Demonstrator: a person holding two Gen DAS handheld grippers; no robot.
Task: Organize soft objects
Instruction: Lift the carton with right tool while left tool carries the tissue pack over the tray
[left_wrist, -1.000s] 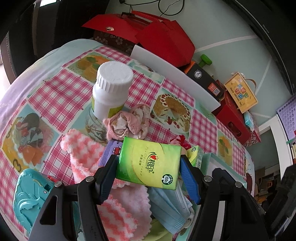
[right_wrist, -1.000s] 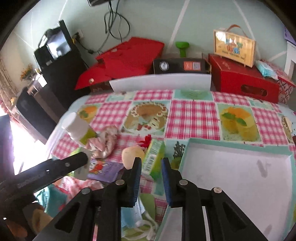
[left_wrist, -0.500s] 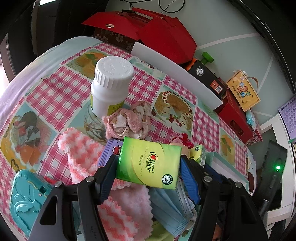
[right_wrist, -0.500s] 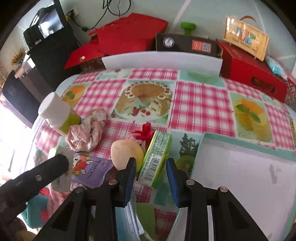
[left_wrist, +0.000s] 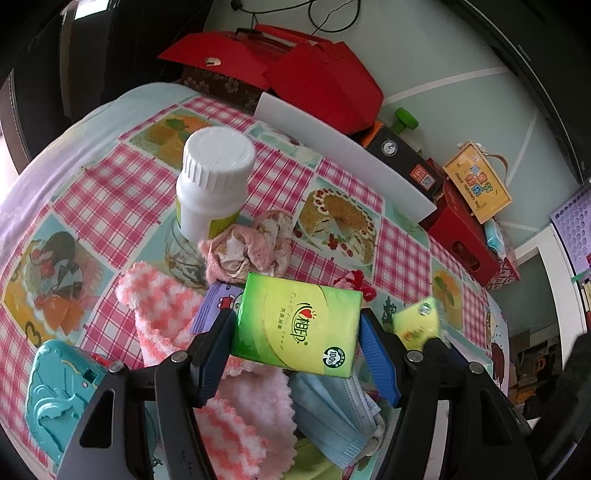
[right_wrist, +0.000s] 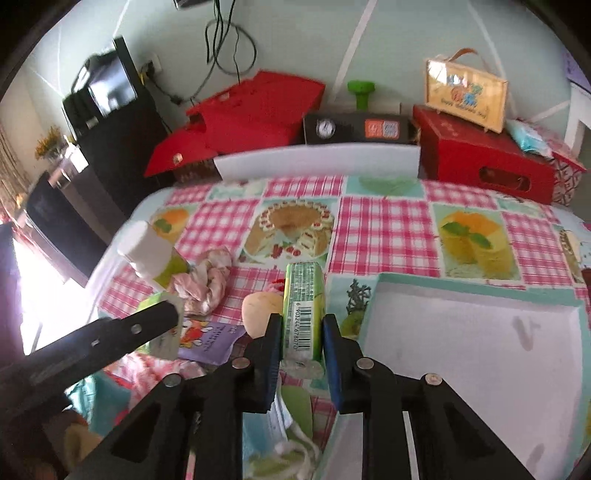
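A flat green plastic-wrapped tissue pack (left_wrist: 297, 328) is clamped broadside between the blue pads of the left gripper (left_wrist: 298, 334), above the pink-and-white fluffy cloth (left_wrist: 236, 406). A second green tissue pack (right_wrist: 303, 310), barcoded edge up, is seen between the closing jaws of the right gripper (right_wrist: 301, 334), pads pressed on it; in the left view it is only a blur. The white tray with teal rim (right_wrist: 476, 291) is shown only in the right view.

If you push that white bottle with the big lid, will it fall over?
Probably, yes. The white bottle stands upright, tall for its base, with a wide cap on top, so a push high up would likely tip it. Being round, it may then roll across the checked tablecloth. Its plastic looks stiff, not squashy.
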